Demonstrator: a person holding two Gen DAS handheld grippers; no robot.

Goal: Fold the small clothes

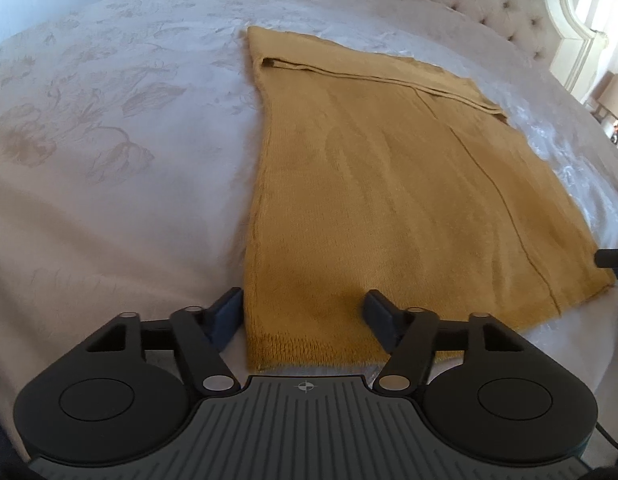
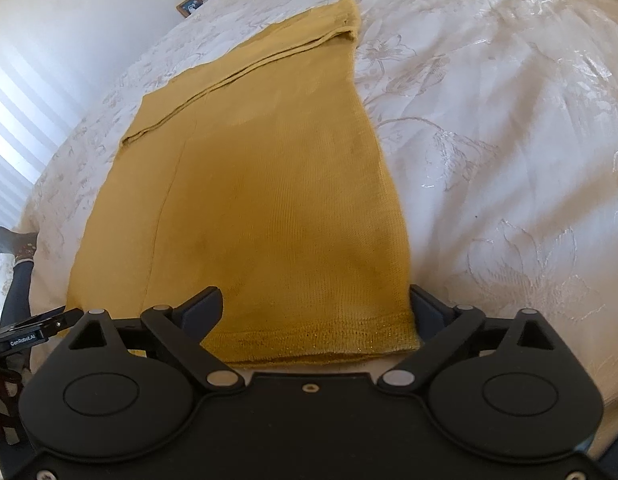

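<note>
Garment: mustard knit [image 1: 389, 184], flat on bedspread [image 1: 109, 120]
Left gripper [image 1: 303, 312]: jaws spread, hem corner between, likely to lift it
Right gripper [image 2: 317, 308]: jaws spread, opposite corner between

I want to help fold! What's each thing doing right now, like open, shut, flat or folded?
Left tool: open, straddling the near left corner of the cloth's hem, gripping nothing.
Right tool: open, straddling the near right corner of the hem, gripping nothing.
Cloth: mustard knit, flat on the bed, far end folded over.
Bed: covered with a white flowered spread.
</note>
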